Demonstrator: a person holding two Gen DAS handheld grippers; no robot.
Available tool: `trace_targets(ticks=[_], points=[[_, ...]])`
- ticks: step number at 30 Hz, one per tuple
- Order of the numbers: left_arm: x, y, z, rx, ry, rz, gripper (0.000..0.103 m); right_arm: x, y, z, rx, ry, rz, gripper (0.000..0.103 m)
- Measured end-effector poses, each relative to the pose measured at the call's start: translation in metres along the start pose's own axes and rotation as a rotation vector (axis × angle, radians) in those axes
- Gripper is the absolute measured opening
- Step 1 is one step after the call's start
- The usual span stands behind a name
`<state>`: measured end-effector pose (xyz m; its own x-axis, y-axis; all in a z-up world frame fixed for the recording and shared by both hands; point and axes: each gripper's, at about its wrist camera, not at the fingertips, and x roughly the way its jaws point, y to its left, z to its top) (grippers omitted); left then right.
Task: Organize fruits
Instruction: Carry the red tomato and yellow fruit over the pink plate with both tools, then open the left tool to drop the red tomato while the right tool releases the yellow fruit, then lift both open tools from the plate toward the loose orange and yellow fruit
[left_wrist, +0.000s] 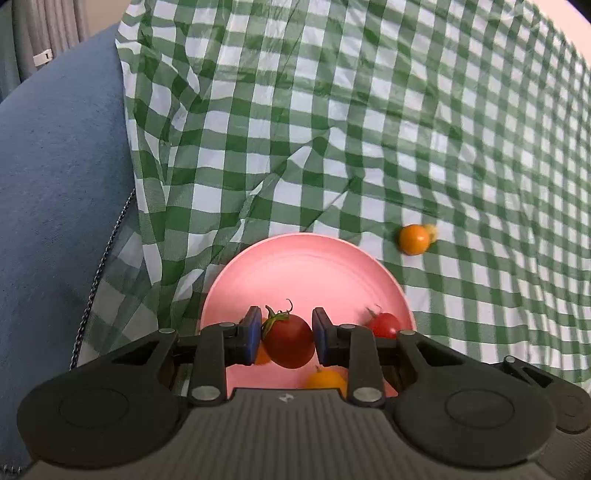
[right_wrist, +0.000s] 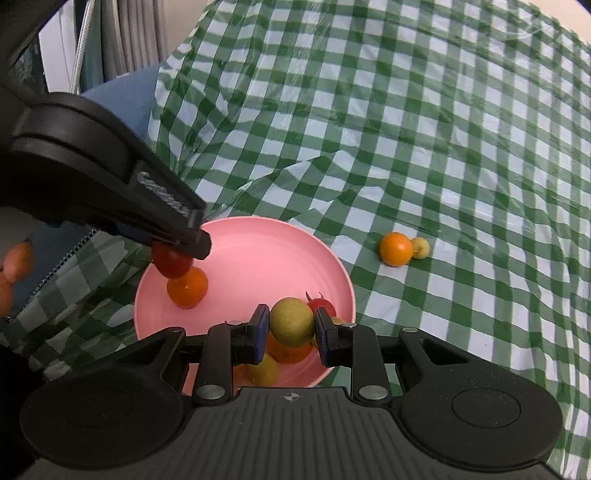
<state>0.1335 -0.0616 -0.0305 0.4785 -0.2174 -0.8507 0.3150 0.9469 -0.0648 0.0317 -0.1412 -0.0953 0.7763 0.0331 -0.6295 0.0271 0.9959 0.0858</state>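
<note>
While my left claw (left_wrist: 283, 341) pinches a dark red tomato (left_wrist: 288, 341) with its green stem still on, my right claw (right_wrist: 291, 328) is clamped on a yellow-green fruit (right_wrist: 291, 322) — both hang over the pink plate (right_wrist: 266, 251). From the right wrist view, my left claw shows again at the plate's far left rim, the red tomato under its tip and an orange fruit (right_wrist: 187, 287) lying in the plate just below it. Under my right claw the plate holds more: another orange piece, a yellow one (right_wrist: 263, 371) nearer me, and a small red tomato (right_wrist: 322, 305) just behind the right finger. From the left wrist view, that small red tomato sits to the right of my held one, with a yellow-orange fruit (left_wrist: 325, 380) low in the plate. Out on the green-and-white checked cloth (right_wrist: 443, 147), well apart from the plate, an orange fruit (right_wrist: 396, 248) touches a small yellow one (right_wrist: 421, 247). The cloth is rumpled and lies over a blue cushion (left_wrist: 55, 166) at the left.
</note>
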Motion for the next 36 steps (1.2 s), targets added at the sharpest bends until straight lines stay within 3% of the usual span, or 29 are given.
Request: trace_targets(ticks=[7, 8, 9, 10, 11, 12, 13, 18, 24, 30, 36], points=[[0.020, 0.007, 0.007, 0.007, 0.006, 0.007, 0.036, 0.019, 0.002, 0.005, -0.015, 0.013, 0.002, 0.028], [0.019, 0.008, 0.008, 0.000, -0.004, 0.000, 0.043, 0.020, 0.002, 0.006, -0.016, 0.011, 0.009, 0.029], [0.017, 0.009, 0.009, -0.007, -0.017, -0.007, 0.068, 0.020, 0.002, 0.007, -0.019, 0.011, 0.015, 0.041], [0.013, 0.010, 0.008, -0.013, -0.035, -0.005, 0.096, 0.018, 0.001, 0.008, -0.023, 0.010, 0.017, 0.059], [0.008, 0.011, 0.007, -0.019, -0.063, 0.004, 0.103, 0.016, 0.001, 0.008, -0.027, 0.003, 0.015, 0.067], [0.000, 0.012, 0.003, -0.022, -0.107, 0.016, 0.103, 0.013, 0.001, 0.008, -0.033, -0.004, 0.012, 0.080], [-0.006, 0.012, 0.000, -0.011, -0.122, 0.020, 0.103, 0.008, 0.001, 0.007, -0.040, -0.007, 0.009, 0.085], [-0.031, 0.017, -0.030, -0.010, -0.086, 0.047, 0.103, -0.023, 0.000, -0.010, -0.011, 0.040, 0.008, 0.093], [-0.075, 0.026, -0.087, -0.053, -0.088, 0.155, 0.103, -0.074, 0.002, -0.033, 0.064, 0.048, 0.014, 0.099], [-0.118, 0.022, -0.128, -0.075, -0.093, 0.158, 0.103, -0.120, 0.007, -0.041, 0.063, -0.046, 0.005, 0.100], [-0.151, 0.007, -0.140, -0.049, -0.160, 0.170, 0.103, -0.159, 0.011, -0.044, 0.051, -0.152, -0.008, 0.102]])
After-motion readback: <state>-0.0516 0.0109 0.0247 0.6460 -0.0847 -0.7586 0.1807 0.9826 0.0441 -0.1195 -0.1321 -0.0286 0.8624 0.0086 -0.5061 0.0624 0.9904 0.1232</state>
